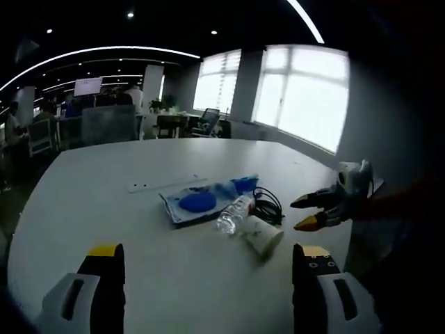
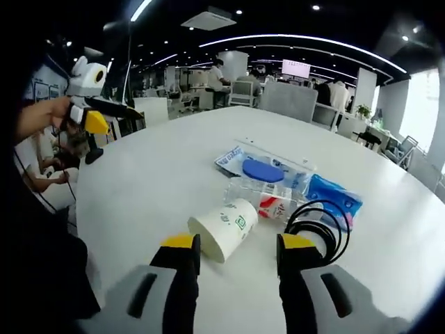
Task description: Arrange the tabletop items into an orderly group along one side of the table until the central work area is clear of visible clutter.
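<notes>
Right tongs (image 2: 232, 252), gaping and empty, are lining up on the tipped paper cup (image 2: 223, 229) beside the cable (image 2: 321, 221), likely for grasping; left tongs (image 1: 206, 259) hovering open.

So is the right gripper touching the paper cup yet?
Apart. In the right gripper view, the open right gripper sits short of the tipped paper cup, with bare table around it.
</notes>
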`<action>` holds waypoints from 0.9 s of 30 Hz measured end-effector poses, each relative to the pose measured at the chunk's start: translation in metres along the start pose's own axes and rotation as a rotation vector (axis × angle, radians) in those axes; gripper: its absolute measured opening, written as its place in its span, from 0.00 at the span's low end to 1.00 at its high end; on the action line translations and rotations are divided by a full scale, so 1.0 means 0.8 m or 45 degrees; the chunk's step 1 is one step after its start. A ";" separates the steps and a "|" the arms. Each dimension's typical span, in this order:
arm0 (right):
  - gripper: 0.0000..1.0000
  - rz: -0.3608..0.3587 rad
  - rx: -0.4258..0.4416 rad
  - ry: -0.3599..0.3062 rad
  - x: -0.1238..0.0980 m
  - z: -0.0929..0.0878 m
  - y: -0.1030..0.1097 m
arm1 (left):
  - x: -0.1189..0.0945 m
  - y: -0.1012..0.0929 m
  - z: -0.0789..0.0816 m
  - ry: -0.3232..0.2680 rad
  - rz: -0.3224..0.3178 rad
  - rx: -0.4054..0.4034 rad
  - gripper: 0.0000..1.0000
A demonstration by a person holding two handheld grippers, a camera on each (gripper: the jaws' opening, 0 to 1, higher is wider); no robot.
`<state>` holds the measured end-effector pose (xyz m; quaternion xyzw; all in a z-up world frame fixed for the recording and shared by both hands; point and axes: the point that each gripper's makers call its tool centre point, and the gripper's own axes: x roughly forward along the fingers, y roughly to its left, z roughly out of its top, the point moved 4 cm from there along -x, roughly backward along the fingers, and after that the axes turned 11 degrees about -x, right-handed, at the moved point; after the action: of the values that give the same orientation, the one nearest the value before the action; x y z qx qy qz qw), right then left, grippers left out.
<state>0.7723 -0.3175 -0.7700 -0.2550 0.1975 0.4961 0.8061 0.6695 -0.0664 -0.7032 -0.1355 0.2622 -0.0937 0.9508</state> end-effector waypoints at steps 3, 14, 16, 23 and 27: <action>0.31 0.035 0.015 0.025 0.008 -0.006 0.007 | 0.003 -0.003 -0.005 0.031 -0.029 0.004 0.99; 0.15 0.092 0.016 0.141 0.041 -0.034 0.027 | 0.007 0.007 -0.025 0.106 -0.034 -0.002 0.99; 0.11 0.088 0.024 0.139 0.042 -0.035 0.026 | 0.006 0.006 -0.027 0.113 -0.027 0.002 0.98; 0.00 0.048 0.013 0.125 0.042 -0.032 0.019 | 0.004 0.008 -0.035 0.130 -0.010 -0.014 0.98; 0.00 0.037 0.028 0.108 0.039 -0.030 0.018 | 0.001 0.009 -0.035 0.140 -0.003 -0.002 0.97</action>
<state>0.7716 -0.3046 -0.8100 -0.2640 0.2408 0.4943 0.7924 0.6561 -0.0660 -0.7291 -0.1311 0.3139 -0.1020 0.9348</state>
